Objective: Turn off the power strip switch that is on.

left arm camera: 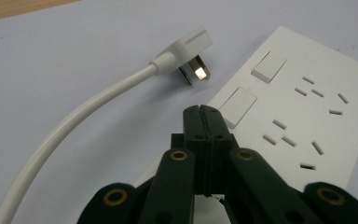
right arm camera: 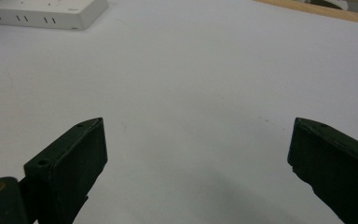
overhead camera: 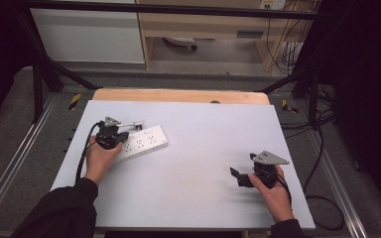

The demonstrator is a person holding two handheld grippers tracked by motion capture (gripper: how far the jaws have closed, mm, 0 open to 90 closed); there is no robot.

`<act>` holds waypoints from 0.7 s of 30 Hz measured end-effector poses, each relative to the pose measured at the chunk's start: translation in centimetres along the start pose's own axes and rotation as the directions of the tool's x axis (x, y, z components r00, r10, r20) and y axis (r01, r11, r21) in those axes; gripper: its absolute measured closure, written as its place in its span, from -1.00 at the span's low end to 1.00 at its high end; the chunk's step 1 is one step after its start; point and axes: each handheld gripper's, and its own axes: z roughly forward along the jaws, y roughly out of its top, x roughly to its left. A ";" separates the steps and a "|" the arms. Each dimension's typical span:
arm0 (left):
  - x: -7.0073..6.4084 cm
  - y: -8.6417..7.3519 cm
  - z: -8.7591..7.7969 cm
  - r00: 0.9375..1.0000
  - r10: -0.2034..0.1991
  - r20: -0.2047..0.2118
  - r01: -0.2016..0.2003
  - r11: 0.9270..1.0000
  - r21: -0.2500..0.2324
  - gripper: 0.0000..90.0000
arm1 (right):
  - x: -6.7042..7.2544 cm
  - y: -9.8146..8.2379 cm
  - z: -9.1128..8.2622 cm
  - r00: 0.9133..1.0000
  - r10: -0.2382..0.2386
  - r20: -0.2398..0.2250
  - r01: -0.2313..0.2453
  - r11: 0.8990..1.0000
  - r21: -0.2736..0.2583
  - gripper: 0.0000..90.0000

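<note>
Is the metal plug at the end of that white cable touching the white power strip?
Apart. In the left gripper view a strip of bare table shows between the plug with its metal prongs and the near corner of the power strip.

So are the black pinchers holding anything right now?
No, nothing is held. The left gripper is shut with nothing between its jaws, poised over the white power strip near its plug. The right gripper is open above the bare table.

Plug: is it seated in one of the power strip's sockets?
No. The plug lies on the table beside the power strip, with its metal prongs exposed.
</note>
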 end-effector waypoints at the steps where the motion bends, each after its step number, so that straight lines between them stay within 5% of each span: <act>1: 0.0 0.0 0.0 1.000 0.002 -0.001 -0.002 1.000 0.000 1.00 | 0.0 0.0 0.0 1.000 -0.002 0.001 0.002 1.000 0.001 -0.89; 11: -0.8 0.2 0.5 1.000 0.027 0.005 -0.027 1.000 0.003 1.00 | 0.0 0.0 0.0 1.000 -0.001 -0.002 0.001 1.000 0.002 -0.89; 21: -0.7 0.0 0.5 1.000 0.001 -0.002 -0.001 1.000 -0.011 1.00 | 0.0 0.0 0.0 1.000 0.001 -0.002 -0.001 1.000 -0.002 -0.89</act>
